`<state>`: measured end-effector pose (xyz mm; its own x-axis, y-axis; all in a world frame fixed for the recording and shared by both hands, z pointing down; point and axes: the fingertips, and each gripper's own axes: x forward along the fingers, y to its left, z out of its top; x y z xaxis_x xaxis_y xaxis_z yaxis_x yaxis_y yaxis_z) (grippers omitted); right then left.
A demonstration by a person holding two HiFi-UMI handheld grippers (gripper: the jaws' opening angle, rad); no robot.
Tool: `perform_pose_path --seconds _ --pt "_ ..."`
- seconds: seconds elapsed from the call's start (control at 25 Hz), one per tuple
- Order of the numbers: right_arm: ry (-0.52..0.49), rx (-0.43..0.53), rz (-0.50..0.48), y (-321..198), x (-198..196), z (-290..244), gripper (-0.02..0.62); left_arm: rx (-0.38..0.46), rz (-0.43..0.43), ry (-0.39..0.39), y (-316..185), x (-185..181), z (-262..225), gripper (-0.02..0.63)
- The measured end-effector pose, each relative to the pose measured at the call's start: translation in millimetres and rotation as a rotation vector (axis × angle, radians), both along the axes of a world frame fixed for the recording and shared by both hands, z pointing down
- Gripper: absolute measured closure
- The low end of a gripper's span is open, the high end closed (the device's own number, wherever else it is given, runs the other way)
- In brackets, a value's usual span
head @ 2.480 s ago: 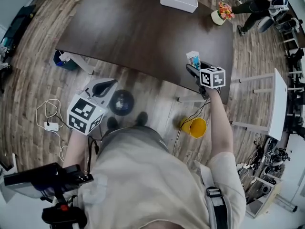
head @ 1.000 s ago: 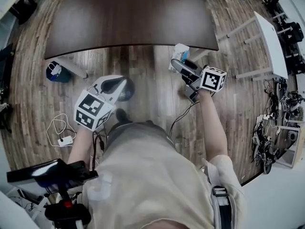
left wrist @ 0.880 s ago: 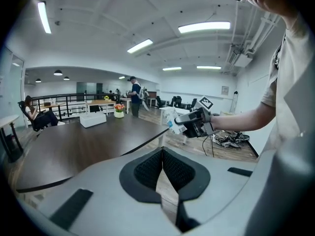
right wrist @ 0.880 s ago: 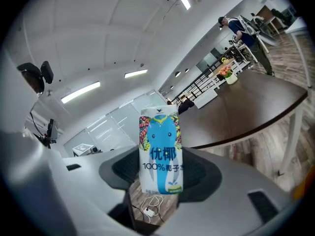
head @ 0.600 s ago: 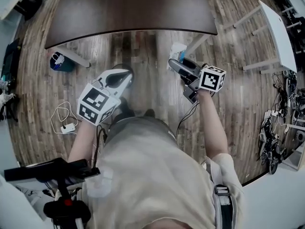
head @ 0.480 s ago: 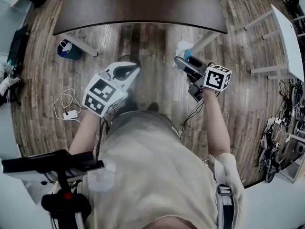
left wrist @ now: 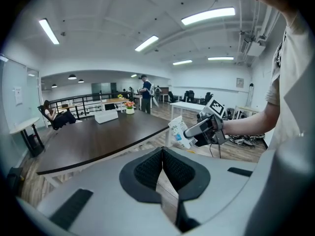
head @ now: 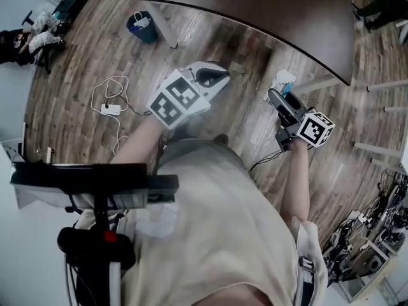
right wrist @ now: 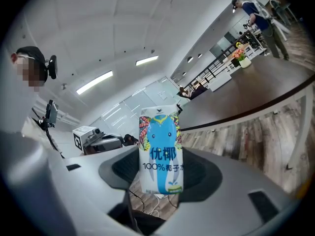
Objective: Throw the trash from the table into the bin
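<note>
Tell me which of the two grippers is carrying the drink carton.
The right gripper: its jaws clamp the drink carton with the blue elephant print. The left gripper has its jaws shut together on nothing.

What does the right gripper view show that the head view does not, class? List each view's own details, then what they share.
Only the right gripper view: the carton's blue elephant print and the ceiling lights. Only the head view: the blue bin and a white cable on the floor. Both: the carton clamped in the right gripper, the left gripper and the dark table.
</note>
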<state>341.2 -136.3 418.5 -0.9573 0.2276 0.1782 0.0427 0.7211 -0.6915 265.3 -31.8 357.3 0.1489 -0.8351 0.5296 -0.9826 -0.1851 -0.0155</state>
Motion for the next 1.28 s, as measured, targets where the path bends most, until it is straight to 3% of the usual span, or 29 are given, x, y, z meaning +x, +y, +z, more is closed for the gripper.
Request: perform_pose_path --seconds 0.2,0.44,0.56,0.76,0.84,1.28 --pt "0.015 -0.002 -0.001 42 -23 8 0.358 0.013 -0.042 0.013 53 -30 5 0.592" --pt "0.074 0.039 0.0 79 -82 9 0.353 0.028 -0.068 0.054 90 -104 10 0.592" --pt "0.09 0.034 0.04 88 -115 6 0.351 0.042 -0.063 0.071 102 -150 10 0.592" --pt "0.138 0.034 0.107 130 -202 14 0.35 0.045 -0.06 0.122 146 -266 30 0.593" --pt "0.157 0.039 0.127 144 -225 17 0.348 0.035 -0.053 0.129 160 -295 38 0.593" --pt "0.432 0.256 0.083 154 -199 50 0.342 -0.013 -0.072 0.183 167 -293 57 0.593"
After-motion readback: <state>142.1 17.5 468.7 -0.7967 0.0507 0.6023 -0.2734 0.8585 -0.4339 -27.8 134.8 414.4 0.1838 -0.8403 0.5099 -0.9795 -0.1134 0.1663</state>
